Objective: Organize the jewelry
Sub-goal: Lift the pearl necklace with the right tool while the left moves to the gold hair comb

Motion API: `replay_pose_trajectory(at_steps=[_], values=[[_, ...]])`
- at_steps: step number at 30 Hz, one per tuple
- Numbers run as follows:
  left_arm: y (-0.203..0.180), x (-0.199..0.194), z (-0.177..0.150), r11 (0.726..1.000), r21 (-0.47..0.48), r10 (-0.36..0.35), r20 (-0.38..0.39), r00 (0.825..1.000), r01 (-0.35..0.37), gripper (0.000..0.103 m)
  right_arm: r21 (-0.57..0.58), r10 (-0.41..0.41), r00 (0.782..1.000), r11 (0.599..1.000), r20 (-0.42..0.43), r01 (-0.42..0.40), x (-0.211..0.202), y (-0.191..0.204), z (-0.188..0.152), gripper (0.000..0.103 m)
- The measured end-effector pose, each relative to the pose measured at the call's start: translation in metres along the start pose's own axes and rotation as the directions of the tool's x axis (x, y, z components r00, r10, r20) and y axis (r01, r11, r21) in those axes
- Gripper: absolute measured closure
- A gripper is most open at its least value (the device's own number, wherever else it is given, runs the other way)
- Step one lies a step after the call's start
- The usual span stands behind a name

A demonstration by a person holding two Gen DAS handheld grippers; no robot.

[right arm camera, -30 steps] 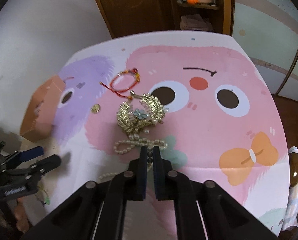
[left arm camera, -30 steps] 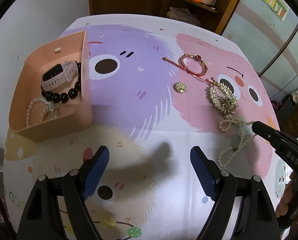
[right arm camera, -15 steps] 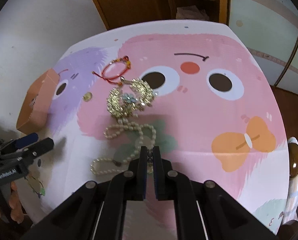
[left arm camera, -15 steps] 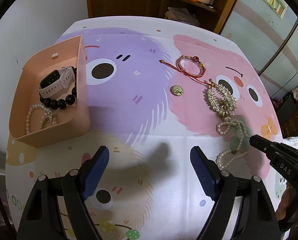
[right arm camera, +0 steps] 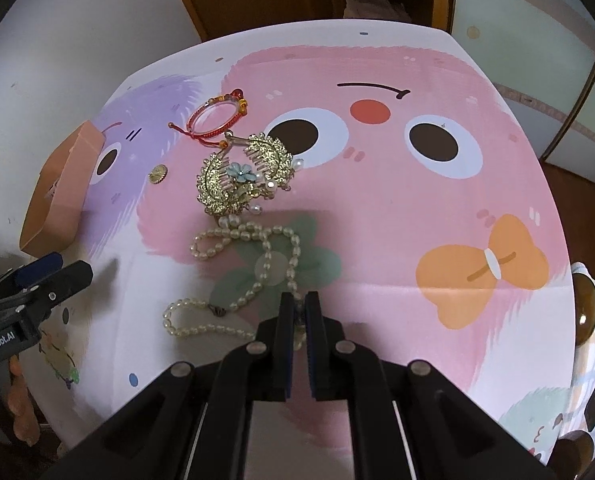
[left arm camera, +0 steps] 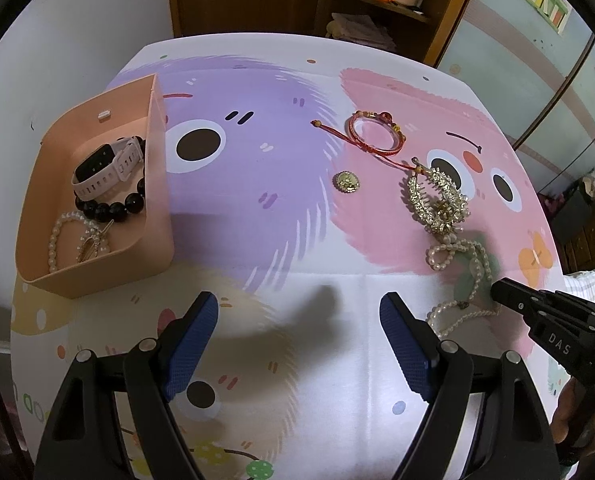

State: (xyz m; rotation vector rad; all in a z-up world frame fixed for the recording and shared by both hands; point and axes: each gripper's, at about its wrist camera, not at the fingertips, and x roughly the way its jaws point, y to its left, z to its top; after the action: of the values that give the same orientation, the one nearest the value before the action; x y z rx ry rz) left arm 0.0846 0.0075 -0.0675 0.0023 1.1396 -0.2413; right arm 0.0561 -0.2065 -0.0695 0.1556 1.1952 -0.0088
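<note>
Pearls of the long white bead necklace (right arm camera: 233,264) trail across the cartoon-printed tablecloth (right arm camera: 397,200), lower centre of the right view, one strand pinched between the right gripper (right arm camera: 299,308) jaws. Left gripper (left arm camera: 299,314) jaws spread wide, bottom centre. Peach plastic tray (left arm camera: 159,184) sits upper left.

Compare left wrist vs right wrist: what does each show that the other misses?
Left wrist only: inside the box, a watch, dark beads and a pearl bracelet.
Right wrist only: the right gripper shut on the pearl necklace; the hair clip's blue flower.
Both: the red bracelet, the coin, the necklace, the clip.
</note>
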Motion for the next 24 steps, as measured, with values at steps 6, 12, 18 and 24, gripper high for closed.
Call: replay_pose_trajectory(at_steps=[6, 12, 18, 24], values=[[-0.001, -0.001, 0.002, 1.000, -0.001, 0.000, 0.000, 1.000, 0.000, 0.021, -0.012, 0.006, 0.999, 1.000, -0.034, -0.007, 0.000, 0.007, 0.001, 0.082], [-0.003, -0.003, 0.008, 1.000, -0.007, 0.003, -0.001, 1.000, -0.003, 0.021, -0.082, -0.035, 0.998, 0.996, -0.045, 0.031, 0.001, 0.019, -0.002, 0.080], [-0.003, -0.003, 0.022, 1.000, -0.015, 0.002, 0.001, 1.000, -0.002, 0.021, -0.134, -0.092, 0.994, 0.988, -0.058, 0.083, 0.003, 0.024, 0.000, 0.099], [-0.008, 0.006, 0.042, 0.999, -0.016, -0.047, -0.030, 0.998, 0.047, 0.021, -0.115, -0.073, 0.997, 0.990, 0.041, 0.077, -0.019, 0.022, -0.002, 0.099]])
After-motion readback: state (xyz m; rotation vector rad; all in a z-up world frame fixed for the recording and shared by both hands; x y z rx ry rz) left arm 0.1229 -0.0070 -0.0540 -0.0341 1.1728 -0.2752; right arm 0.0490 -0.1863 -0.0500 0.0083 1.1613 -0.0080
